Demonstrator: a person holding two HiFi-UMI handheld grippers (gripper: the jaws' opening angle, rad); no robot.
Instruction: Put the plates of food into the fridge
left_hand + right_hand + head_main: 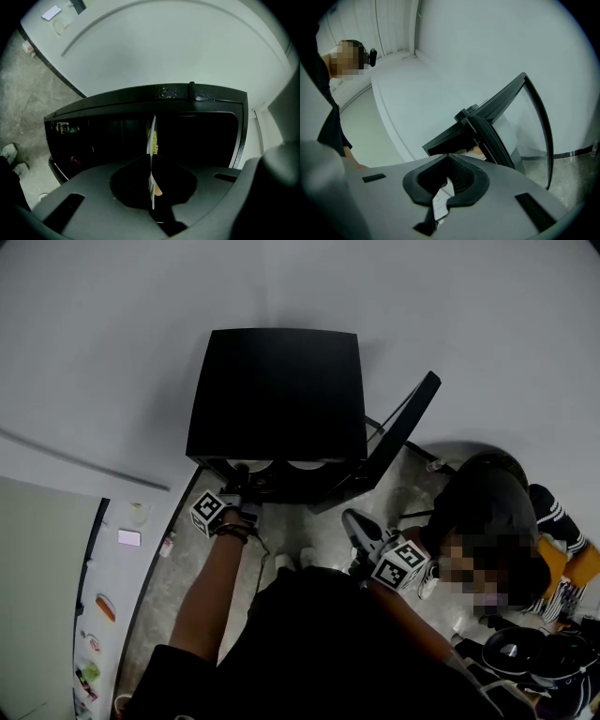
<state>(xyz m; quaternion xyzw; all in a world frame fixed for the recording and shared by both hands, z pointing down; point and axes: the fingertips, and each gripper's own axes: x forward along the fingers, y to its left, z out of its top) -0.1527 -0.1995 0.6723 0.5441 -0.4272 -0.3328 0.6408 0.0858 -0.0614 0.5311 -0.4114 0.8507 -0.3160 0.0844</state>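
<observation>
Left hand-held gripper (152, 161) is clamping the rim of a plate of food (153, 136), holding it at the mouth of the fridge (140, 96). Right hand-held gripper (447, 157) is hanging shut and empty beside the fridge door (497, 124). Insertion appears to be in hand; the next move is calling for a level advance onto a shelf, then release.

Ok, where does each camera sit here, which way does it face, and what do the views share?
Head view: on the person's head, facing steeply down at the black fridge; shows a forearm, the left gripper and the right gripper.
Left gripper view: rides the left gripper, facing into the open fridge; its jaws clamp a plate, seen edge-on.
Right gripper view: rides the right gripper, facing the fridge door from the side; jaws together, empty.
Shared: all three show the fridge; the head and right gripper views both show its open door.
</observation>
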